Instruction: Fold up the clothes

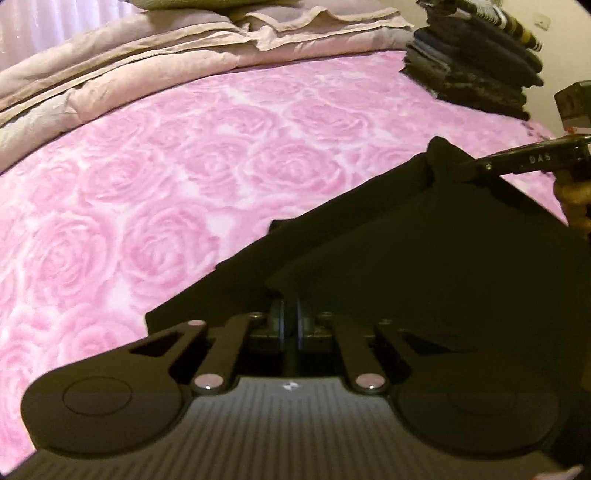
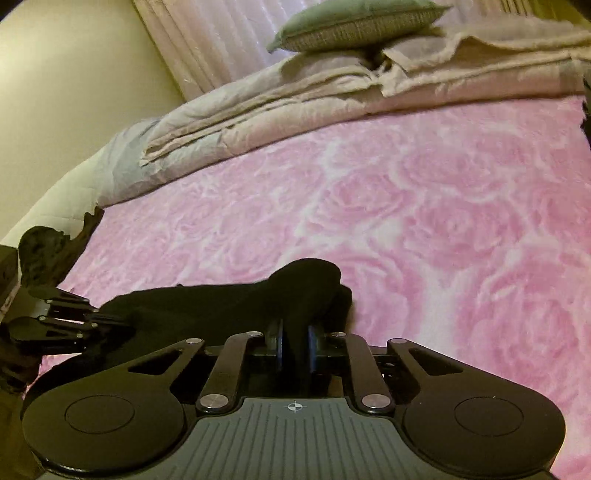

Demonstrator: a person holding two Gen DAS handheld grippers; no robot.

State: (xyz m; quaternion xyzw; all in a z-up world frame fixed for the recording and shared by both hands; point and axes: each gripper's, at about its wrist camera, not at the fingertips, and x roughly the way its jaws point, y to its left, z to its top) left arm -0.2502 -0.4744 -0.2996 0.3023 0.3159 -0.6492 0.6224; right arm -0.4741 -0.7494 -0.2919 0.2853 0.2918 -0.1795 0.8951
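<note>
A black garment (image 1: 406, 258) lies on the pink rose bedspread (image 1: 166, 192), stretched between my two grippers. In the left wrist view my left gripper (image 1: 290, 321) is shut on its near edge, with black cloth pinched between the pads. My right gripper (image 1: 458, 170) comes in from the right and pinches the garment's far corner into a small peak. In the right wrist view my right gripper (image 2: 295, 343) is shut on a raised fold of the black garment (image 2: 207, 306). The left gripper (image 2: 122, 321) shows at the left edge, its tips buried in the cloth.
A stack of folded dark clothes (image 1: 469, 66) sits at the bedspread's far right. A folded beige comforter (image 2: 332, 96) and a green pillow (image 2: 354, 26) lie along the far side. More dark cloth (image 2: 48, 254) is bunched at the bed's left edge. A hand (image 1: 576, 199) holds the right gripper.
</note>
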